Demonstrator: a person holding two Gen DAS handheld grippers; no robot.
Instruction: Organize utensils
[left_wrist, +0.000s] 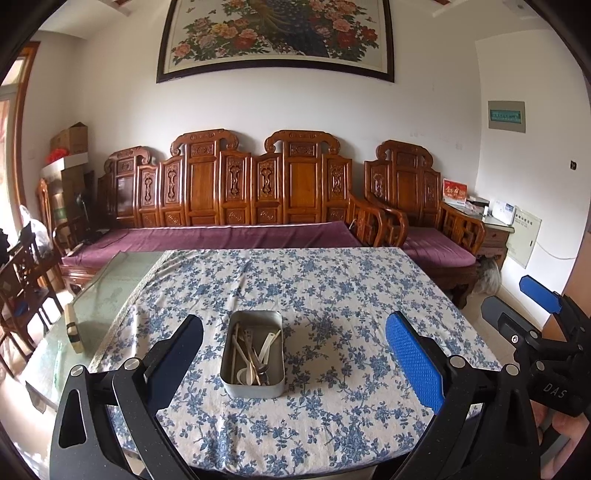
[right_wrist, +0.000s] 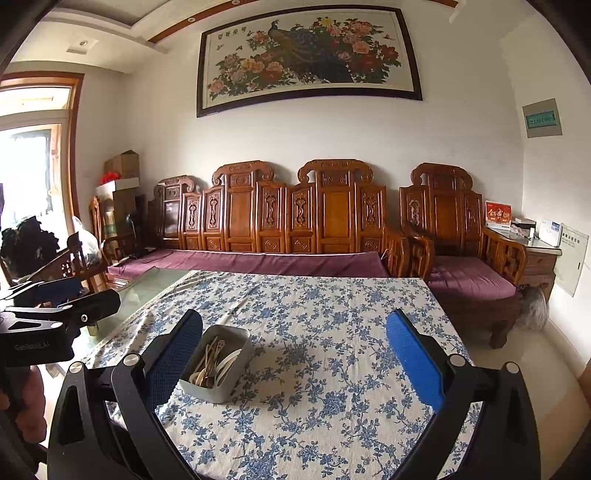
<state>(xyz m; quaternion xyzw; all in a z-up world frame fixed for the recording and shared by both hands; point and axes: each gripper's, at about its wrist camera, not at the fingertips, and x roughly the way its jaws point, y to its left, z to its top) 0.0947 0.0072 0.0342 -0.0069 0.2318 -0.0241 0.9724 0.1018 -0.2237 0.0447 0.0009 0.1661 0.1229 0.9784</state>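
A grey metal tin (left_wrist: 252, 384) sits on the table with the blue floral cloth (left_wrist: 332, 295). It holds several utensils (left_wrist: 253, 354): wooden chopsticks, pale spoons and a small fork. My left gripper (left_wrist: 293, 360) is open and empty, held above the near table edge with the tin between its fingers' lines of sight. My right gripper (right_wrist: 293, 360) is open and empty, to the right of the tin (right_wrist: 221, 391), whose utensils (right_wrist: 214, 363) show beside its left finger (right_wrist: 173, 362). The right gripper also shows at the right edge of the left wrist view (left_wrist: 517, 306).
A glass-topped table section (left_wrist: 99, 306) lies left of the cloth, with a small block (left_wrist: 74, 328) on it. A carved wooden sofa (left_wrist: 258, 192) with purple cushions stands behind the table. A side table (right_wrist: 535, 251) stands at the far right.
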